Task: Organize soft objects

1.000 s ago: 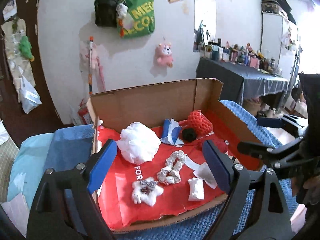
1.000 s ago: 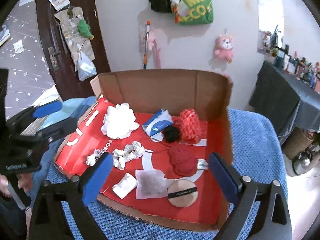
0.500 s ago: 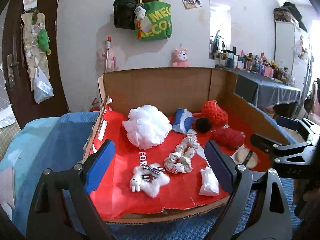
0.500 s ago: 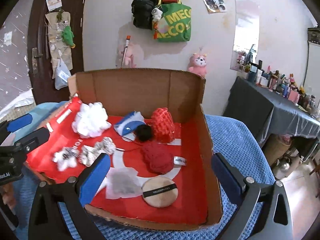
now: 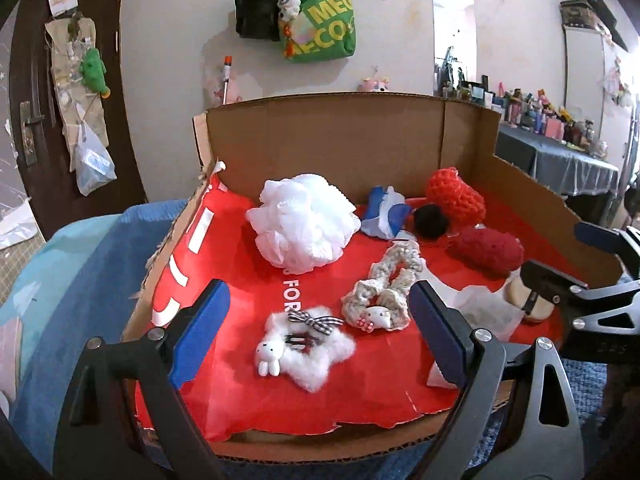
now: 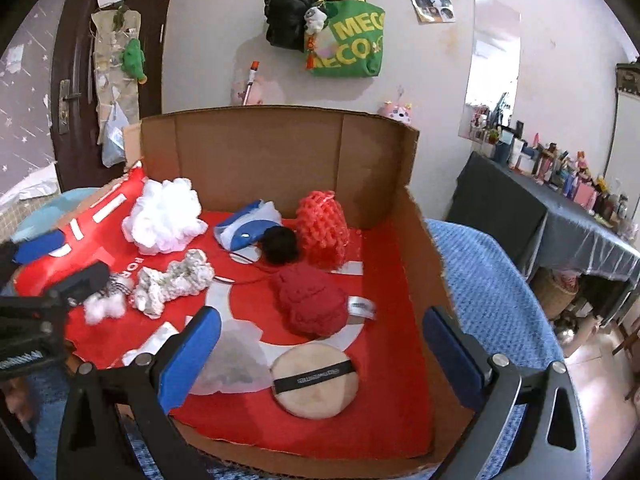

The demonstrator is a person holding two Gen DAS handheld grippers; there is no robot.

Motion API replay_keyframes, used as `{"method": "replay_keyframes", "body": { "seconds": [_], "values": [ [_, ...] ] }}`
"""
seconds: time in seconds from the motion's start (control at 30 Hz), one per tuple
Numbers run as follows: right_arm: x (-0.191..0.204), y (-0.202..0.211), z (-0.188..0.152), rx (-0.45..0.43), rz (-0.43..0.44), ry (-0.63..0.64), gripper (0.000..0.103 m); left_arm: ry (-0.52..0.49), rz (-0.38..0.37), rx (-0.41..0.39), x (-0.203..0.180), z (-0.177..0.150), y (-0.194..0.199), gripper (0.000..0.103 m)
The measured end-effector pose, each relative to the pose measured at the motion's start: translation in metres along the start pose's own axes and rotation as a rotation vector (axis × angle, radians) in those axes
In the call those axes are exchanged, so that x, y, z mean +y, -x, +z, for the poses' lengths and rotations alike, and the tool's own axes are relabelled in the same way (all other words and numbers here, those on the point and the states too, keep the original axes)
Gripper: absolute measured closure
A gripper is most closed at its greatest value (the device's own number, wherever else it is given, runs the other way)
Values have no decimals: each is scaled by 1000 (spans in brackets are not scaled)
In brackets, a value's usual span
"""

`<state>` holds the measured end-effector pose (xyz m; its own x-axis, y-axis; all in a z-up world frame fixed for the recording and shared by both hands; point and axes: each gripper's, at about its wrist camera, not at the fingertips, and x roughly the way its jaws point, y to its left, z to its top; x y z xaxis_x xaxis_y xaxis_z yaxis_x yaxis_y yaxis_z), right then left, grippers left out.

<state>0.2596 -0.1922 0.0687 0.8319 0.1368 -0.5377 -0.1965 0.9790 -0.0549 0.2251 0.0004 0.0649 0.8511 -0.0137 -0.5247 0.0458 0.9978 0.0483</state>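
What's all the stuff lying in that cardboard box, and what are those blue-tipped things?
Cardboard box: 1, brown, red-lined, on a blue blanket.
Mesh pouf: 1, white, back left.
Pouch: 1, blue and white, back middle.
Pom-pom: 1, black, beside the pouch.
Crochet pieces: 2, light red at back, dark red in front of it.
Scrunchie: 1, cream, middle.
Fluffy bunny clip: 1, white, front left.
Powder puff: 1, beige, front right.
Left gripper: open.
Right gripper: open.

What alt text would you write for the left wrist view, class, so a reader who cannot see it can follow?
The open left gripper hovers over a fluffy white bunny hair clip in a red-lined cardboard box. Beyond the clip lie a cream scrunchie, a white mesh bath pouf and red crocheted pieces; the right gripper enters from the right.
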Motion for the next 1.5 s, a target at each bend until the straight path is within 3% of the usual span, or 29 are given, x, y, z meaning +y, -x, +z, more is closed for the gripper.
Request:
{"method": "replay_keyframes", "body": {
  "seconds": [1.5],
  "values": [
    [3, -5, -4, 5, 8, -24, 0, 10, -6, 34, 5, -3, -6, 11]
  ]
}}
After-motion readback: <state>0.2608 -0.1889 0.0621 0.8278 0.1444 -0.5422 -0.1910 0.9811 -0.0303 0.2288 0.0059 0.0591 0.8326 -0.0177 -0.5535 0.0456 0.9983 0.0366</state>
